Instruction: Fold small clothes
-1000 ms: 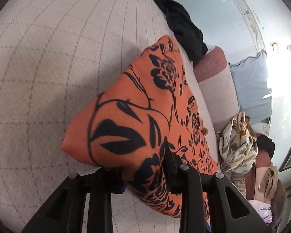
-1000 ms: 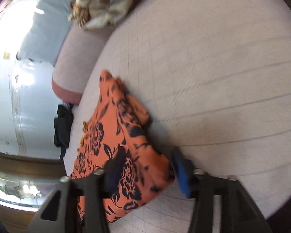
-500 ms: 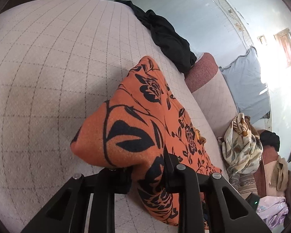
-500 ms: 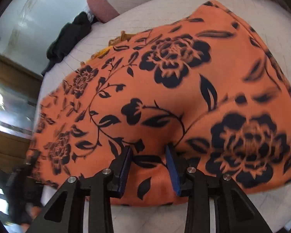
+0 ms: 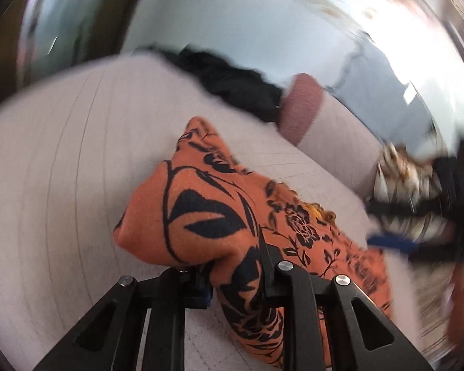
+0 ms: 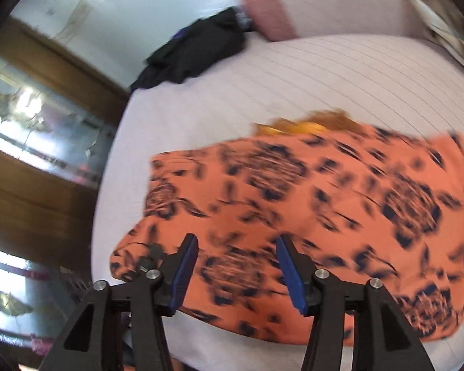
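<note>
A: Orange floral cloth, bunched at lower centre of the left view, pinched in the left claw. Jaws closing, fabric squeezed between them.

B: And on the right? Right claw at bottom centre, blue pads spread and opening. Cloth behind the gap, not pressed by either pad.

A: Resting where? On the pale quilted bed, spread across centre and right of the right view, one end lifted into the left claw.

B: Progress, at a guess: partly folded. Looks doubled over, with a yellowish inner edge peeking out at the top. Not yet squared off or laid flat.

A: Left to do, probably: fresh grip for the right claw, another fold, smoothing down. Also untouched: black garment at upper centre, patterned pile at right of the left view.

B: Against half a second earlier: right pads then close together, bunching a ridge of fabric; now wide apart, farther back from the cloth, more bed in view.

A: Left side: same pinch on the same leaf-print fold, tighter; view tilted, heavy blur. Right claw now showing as a dark smear with a blue streak at the right edge.
</note>
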A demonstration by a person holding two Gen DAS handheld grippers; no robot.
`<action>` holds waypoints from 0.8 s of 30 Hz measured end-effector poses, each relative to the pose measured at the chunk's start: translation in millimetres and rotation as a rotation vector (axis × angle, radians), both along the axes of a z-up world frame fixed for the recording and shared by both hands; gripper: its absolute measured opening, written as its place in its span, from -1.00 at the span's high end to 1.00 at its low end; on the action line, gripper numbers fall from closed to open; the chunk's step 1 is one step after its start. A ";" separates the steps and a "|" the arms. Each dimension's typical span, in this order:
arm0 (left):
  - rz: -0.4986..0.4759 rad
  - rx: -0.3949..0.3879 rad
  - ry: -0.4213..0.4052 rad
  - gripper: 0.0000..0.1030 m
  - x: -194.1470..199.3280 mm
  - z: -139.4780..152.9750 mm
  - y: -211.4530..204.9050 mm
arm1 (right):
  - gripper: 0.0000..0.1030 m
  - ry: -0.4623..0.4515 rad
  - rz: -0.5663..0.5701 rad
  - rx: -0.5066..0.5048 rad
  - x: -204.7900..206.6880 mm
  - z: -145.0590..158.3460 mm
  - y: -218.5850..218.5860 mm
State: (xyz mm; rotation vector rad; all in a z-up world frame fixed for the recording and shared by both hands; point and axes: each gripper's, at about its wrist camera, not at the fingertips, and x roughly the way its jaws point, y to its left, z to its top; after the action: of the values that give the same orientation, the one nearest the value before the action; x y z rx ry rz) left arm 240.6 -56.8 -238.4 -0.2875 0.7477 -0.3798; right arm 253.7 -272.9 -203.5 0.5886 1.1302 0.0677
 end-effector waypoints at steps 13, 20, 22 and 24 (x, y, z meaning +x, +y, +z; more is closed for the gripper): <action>-0.356 0.275 -0.383 0.63 -77.2 18.7 -105.4 | -0.48 0.046 0.217 -0.090 87.7 40.1 28.8; -0.457 0.301 -0.394 0.62 -89.1 6.6 -124.3 | 0.44 0.044 0.196 -0.231 77.3 12.9 3.5; -0.497 0.280 -0.379 0.62 -95.5 4.8 -128.2 | 0.54 0.028 0.171 -0.212 65.5 7.2 -15.3; -0.538 0.252 -0.349 0.63 -100.5 5.3 -137.8 | 0.56 -0.013 0.140 -0.186 50.6 2.3 -38.0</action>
State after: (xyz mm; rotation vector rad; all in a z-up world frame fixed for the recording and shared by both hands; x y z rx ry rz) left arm 140.1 -194.6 -233.1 0.2242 0.5108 -0.8135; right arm 304.3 -310.9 -201.2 0.3430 1.1502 0.0859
